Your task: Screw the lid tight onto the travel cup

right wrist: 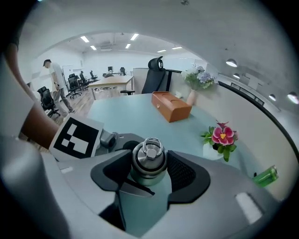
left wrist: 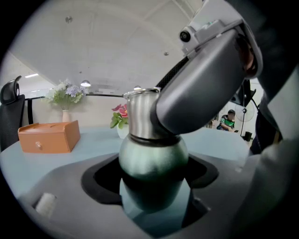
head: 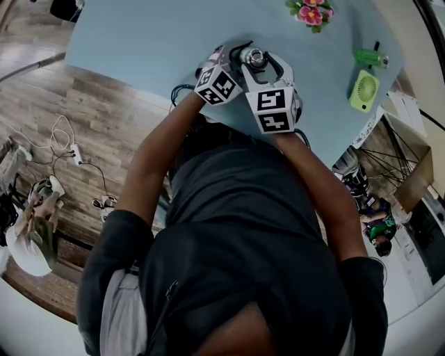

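Observation:
The travel cup stands near the table's front edge. Its green metallic body [left wrist: 153, 161] sits between the pads of my left gripper [left wrist: 153, 189], which is shut on it. The steel lid [right wrist: 148, 158], with a small ring on top, sits on the cup's neck [left wrist: 139, 114]. My right gripper [right wrist: 148, 172] comes down from above with one dark pad on each side of the lid, shut on it. In the head view the lid [head: 254, 56] shows between both grippers, left [head: 235, 58] and right [head: 267, 61]. One right gripper finger [left wrist: 205, 88] hides part of the lid in the left gripper view.
On the pale blue table [head: 139, 42] stand a pot of pink flowers [head: 311, 12], a green bottle [head: 370, 58] and a small green fan [head: 364, 90] to the right. An orange box [right wrist: 171, 106] and a vase of lilac flowers [right wrist: 198, 79] sit farther back. Cables lie on the wood floor [head: 69, 153].

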Demonstrator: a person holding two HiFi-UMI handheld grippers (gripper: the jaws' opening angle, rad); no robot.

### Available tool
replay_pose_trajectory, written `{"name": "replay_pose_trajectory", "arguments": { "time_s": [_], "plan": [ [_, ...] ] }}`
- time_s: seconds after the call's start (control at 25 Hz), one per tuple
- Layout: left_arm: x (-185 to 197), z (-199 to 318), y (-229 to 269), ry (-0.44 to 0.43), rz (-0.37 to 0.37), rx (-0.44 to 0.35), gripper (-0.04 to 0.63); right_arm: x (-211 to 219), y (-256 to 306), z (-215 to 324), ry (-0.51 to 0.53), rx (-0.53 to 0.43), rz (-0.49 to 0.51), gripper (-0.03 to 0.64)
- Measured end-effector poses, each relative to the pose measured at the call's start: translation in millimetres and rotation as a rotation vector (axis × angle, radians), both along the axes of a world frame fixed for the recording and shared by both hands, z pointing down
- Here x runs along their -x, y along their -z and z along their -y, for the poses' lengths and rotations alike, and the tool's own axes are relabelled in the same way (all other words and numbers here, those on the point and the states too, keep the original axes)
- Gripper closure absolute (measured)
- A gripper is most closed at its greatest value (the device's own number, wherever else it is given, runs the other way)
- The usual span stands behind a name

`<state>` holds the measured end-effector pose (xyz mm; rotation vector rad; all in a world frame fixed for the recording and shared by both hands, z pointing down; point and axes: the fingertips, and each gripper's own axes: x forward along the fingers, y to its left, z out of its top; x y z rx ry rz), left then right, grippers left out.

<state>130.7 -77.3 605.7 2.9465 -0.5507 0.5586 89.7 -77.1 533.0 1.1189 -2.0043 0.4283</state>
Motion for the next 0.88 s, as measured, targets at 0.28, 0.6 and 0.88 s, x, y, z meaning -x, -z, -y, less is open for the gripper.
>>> {"name": "replay_pose_trajectory", "arguments": {
  "time_s": [0.28, 0.6, 0.88],
  "plan": [
    [-1.1, 1.1, 0.2, 0.001, -0.007, 0.002, 0.164, 10.2, 16.0, -9.2, 0.311, -0.026, -0.075, 0.347],
    [-0.9, 0.8, 0.5, 0.002, -0.006, 0.005, 0.164, 7.6, 19.3, -20.3, 1.354, 0.045, -0.464, 0.347],
    [-2.6, 1.6, 0.1, 0.0, -0.012, 0.009, 0.164, -3.8, -7.6, -16.3, 1.652, 0.016, -0.627, 0.357]
  ]
}}
